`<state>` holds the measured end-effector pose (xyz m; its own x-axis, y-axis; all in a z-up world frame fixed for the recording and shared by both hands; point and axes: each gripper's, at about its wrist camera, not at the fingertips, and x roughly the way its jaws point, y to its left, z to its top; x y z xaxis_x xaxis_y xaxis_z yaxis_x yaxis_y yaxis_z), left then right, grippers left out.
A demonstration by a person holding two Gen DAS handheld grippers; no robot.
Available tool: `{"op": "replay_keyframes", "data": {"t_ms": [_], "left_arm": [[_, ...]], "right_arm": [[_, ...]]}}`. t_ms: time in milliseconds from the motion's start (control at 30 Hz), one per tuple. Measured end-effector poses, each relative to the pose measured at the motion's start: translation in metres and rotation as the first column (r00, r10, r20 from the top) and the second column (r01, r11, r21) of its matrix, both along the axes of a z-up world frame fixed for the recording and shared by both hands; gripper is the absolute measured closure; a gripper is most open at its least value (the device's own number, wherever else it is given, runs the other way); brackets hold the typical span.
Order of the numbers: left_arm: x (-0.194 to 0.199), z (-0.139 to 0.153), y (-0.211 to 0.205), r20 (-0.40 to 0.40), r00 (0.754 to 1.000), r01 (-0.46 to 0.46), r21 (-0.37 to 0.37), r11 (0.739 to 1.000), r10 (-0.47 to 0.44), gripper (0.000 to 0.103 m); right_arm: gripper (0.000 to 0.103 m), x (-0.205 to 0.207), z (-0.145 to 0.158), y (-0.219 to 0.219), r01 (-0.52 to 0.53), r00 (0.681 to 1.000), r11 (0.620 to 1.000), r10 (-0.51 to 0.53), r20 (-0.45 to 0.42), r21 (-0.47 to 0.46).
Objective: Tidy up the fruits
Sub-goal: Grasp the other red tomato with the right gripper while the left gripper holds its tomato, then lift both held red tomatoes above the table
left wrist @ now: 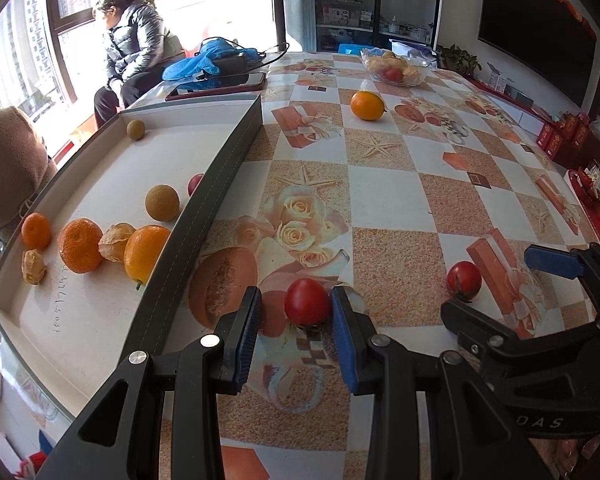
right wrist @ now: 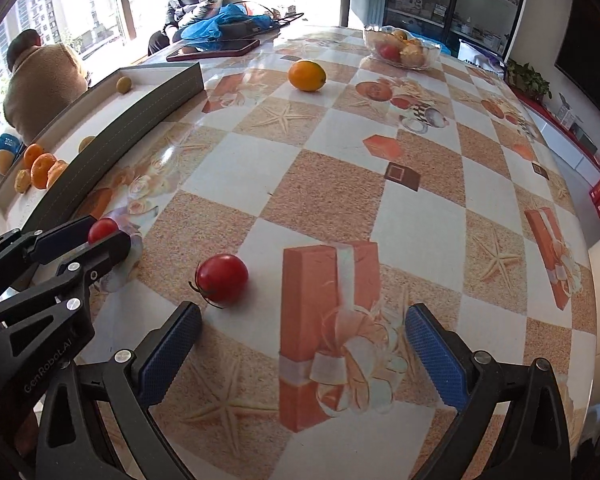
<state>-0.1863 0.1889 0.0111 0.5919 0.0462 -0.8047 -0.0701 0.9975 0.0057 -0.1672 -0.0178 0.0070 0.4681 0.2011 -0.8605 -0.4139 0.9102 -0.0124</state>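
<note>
Tomato sits between the left gripper's slack jaws beside the tray, ready for transfer; right gripper released.

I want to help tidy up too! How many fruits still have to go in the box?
Done: oranges and other small fruits already lie in the box. In hand: the left gripper has its fingers around one red tomato, though only one finger seems to touch it. Left: a second tomato near the open right gripper, and the orange fruit farther away.
</note>
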Motion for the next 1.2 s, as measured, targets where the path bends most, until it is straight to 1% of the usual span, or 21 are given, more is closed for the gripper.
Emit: {"op": "replay_keyframes", "data": {"t_ms": [67,133,200,233,300,333,367,400,433,467,567,633,733,833,867,1033,1100,1200], "left_arm": [[0.0,0.0,0.003,-0.005,1.0,-0.007,-0.003,1.0,0.007,0.065],[0.0,0.0,0.004,-0.008,1.0,-0.005,-0.005,1.0,0.005,0.065],[0.001,0.0,0.002,-0.008,1.0,-0.007,0.003,1.0,0.007,0.065],[0.001,0.0,0.002,-0.009,1.0,-0.009,0.003,1.0,0.009,0.065],[0.001,0.0,0.003,-0.01,1.0,-0.012,-0.002,1.0,0.012,0.065],[0.001,0.0,0.003,-0.011,1.0,-0.011,-0.002,1.0,0.011,0.064],[0.001,0.0,0.003,-0.01,1.0,-0.011,-0.001,1.0,0.011,0.063],[0.001,0.0,0.003,-0.01,1.0,-0.011,-0.001,1.0,0.011,0.062],[0.001,0.0,0.003,-0.01,1.0,-0.011,-0.001,1.0,0.011,0.061],[0.001,0.0,0.004,-0.01,1.0,-0.012,-0.003,1.0,0.012,0.061],[0.0,-0.001,0.006,-0.008,1.0,-0.017,-0.027,0.999,0.017,0.06],[-0.001,-0.002,0.009,0.002,1.0,-0.019,-0.053,0.998,0.019,0.06],[-0.003,-0.002,0.011,0.012,1.0,-0.01,-0.068,0.998,0.011,0.061],[-0.005,-0.001,0.014,0.017,1.0,-0.012,-0.067,0.998,0.013,0.075],[-0.005,0.0,0.016,0.016,1.0,-0.014,-0.078,0.997,0.015,0.076],[-0.004,0.001,0.018,0.011,1.0,-0.02,-0.093,0.995,0.021,0.078],[-0.006,0.001,0.019,0.023,1.0,-0.011,-0.123,0.992,0.014,0.078],[-0.009,0.0,0.021,0.043,0.999,0.0,-0.134,0.991,0.006,0.077]], "right_arm": [[0.001,0.006,0.0,0.002,0.007,1.0,1.0,-0.007,-0.007,0.004],[0.003,0.008,0.0,0.005,0.003,1.0,1.0,-0.003,-0.004,0.007],[0.015,0.008,0.003,0.009,-0.005,1.0,1.0,0.005,0.001,0.009],[0.018,0.008,0.004,0.013,-0.014,1.0,1.0,0.014,0.003,0.008],[0.033,0.006,0.007,0.019,-0.031,0.999,0.999,0.031,0.008,0.006],[0.036,0.005,0.008,0.022,-0.038,0.999,0.999,0.038,0.008,0.006],[0.042,0.005,0.008,0.023,-0.044,0.999,0.999,0.044,0.008,0.007],[0.054,0.004,0.009,0.025,-0.05,0.999,0.999,0.05,0.01,0.01],[0.063,0.002,0.01,0.025,-0.052,0.999,0.999,0.052,0.016,0.008],[0.079,0.002,0.011,0.025,-0.047,0.999,0.999,0.047,0.018,0.003],[0.079,0.001,0.01,0.011,-0.015,1.0,1.0,0.015,0.015,0.023],[0.079,-0.001,0.011,-0.005,0.017,1.0,0.999,-0.017,0.011,0.043],[0.079,-0.002,0.011,-0.029,0.057,0.998,0.996,-0.057,0.004,0.062],[0.079,-0.004,0.011,-0.044,0.079,0.997,0.994,-0.08,0.003,0.08],[0.079,-0.005,0.011,-0.048,0.081,0.997,0.993,-0.082,0.002,0.089],[0.079,-0.005,0.012,-0.058,0.091,0.996,0.989,-0.092,0.001,0.116],[0.079,-0.005,0.012,-0.063,0.096,0.995,0.986,-0.096,-0.009,0.139],[0.079,-0.005,0.011,-0.069,0.102,0.995,0.984,-0.102,-0.006,0.146]]}}
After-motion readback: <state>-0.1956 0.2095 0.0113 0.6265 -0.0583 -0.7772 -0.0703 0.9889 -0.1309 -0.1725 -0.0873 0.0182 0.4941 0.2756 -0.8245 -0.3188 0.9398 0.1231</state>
